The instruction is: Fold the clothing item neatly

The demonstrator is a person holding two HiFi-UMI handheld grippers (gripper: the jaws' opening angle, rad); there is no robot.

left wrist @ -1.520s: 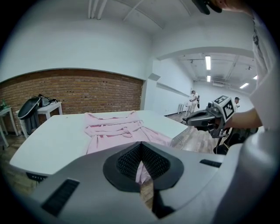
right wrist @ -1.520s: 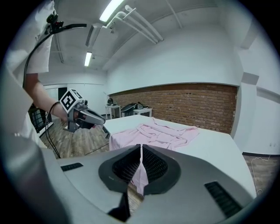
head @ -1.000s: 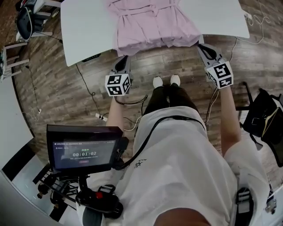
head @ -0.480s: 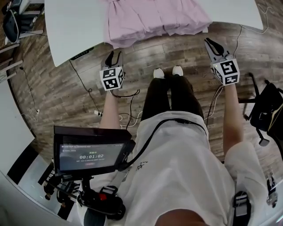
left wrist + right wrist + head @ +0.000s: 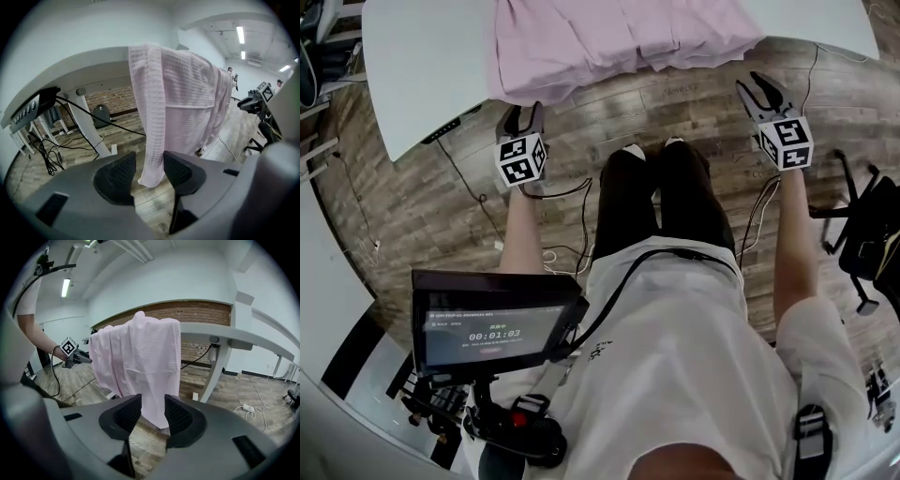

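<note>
Wooden plank floor point(image 5: 441, 206) runs beneath a white worktop point(image 5: 422, 66) on the far side. A pink garment point(image 5: 609, 37) lies on the worktop, and its near part drapes over the near edge and hangs toward the floor. Left gripper point(image 5: 523, 114) sits low by the hanging cloth's left corner. Its jaws are apart and have just been opening, with the hem showing in the gap and the pads not pressing it. Right gripper point(image 5: 757, 89), by the right corner, is likewise parted and has just been opening, gripping nothing.
</note>
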